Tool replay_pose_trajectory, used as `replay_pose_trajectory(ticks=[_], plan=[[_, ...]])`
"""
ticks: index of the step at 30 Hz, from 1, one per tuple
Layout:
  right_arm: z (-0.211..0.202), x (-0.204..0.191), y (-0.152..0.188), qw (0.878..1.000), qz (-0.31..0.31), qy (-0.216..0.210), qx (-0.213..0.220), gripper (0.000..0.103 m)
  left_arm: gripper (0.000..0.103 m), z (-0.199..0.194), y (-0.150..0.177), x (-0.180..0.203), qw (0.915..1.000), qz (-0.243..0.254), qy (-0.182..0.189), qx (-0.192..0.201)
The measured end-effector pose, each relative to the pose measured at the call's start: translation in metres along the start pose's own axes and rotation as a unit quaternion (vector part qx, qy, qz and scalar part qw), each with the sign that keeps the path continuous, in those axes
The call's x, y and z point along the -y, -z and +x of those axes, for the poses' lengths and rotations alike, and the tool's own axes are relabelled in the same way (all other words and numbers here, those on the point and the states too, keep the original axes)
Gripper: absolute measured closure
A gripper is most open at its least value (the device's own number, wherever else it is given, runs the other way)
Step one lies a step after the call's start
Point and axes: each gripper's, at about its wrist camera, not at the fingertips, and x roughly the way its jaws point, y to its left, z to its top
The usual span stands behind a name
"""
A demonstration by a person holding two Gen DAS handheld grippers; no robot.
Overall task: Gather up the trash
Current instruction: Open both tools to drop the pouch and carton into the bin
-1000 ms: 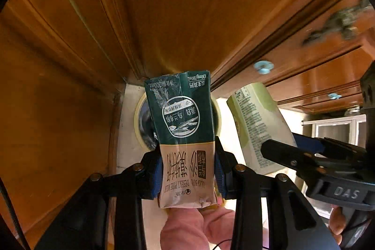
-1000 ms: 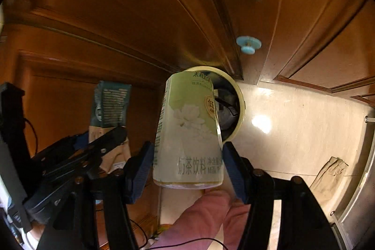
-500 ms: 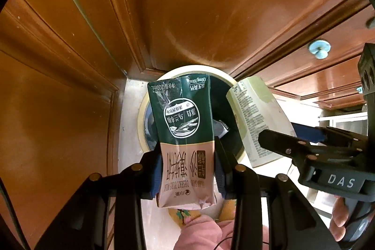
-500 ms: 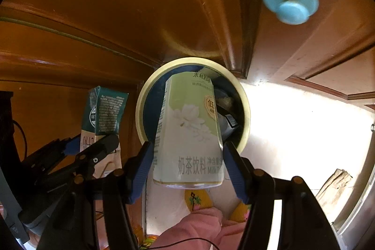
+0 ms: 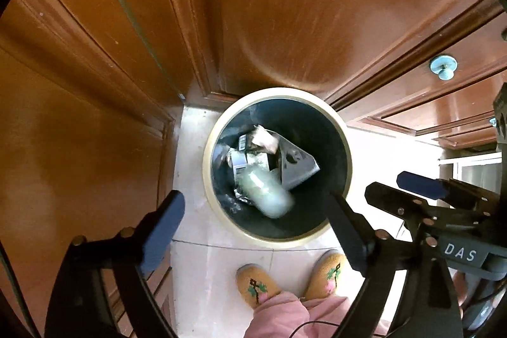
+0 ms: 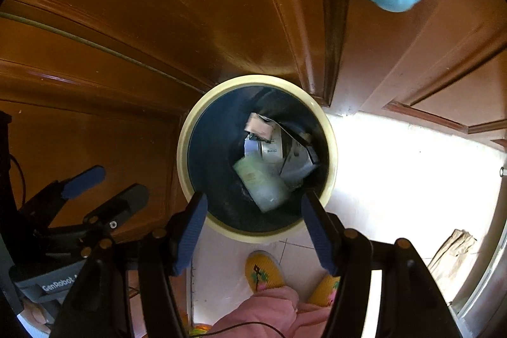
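Cream-rimmed round bin [image 5: 211, 179] stands on the floor against wooden cabinets. Left gripper [image 5: 253, 220], jaws just opened wide, and right gripper [image 6: 253, 227], also spread, hover empty above it; pale green carton [image 6: 261, 182] lies inside.

Both tongs point downward, left tongs [image 5: 253, 220] just spread wide (nothing between), right tongs [image 6: 253, 227] apart.
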Motion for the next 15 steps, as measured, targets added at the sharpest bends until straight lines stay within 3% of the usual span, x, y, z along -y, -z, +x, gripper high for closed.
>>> replay_pose_trajectory(ticks=[6, 15], plan=[[-0.028, -0.005, 0.009, 1.0, 0.012, 0.001, 0.001, 0.041, 0.01, -0.03, 0.005, 0.01, 1.0, 0.005, -0.004, 0.002], [-0.103, -0.023, 0.026, 1.0, 0.026, -0.007, 0.006, 0.041, 0.007, -0.118, 0.009, 0.027, 0.9997, 0.004, -0.008, 0.021]])
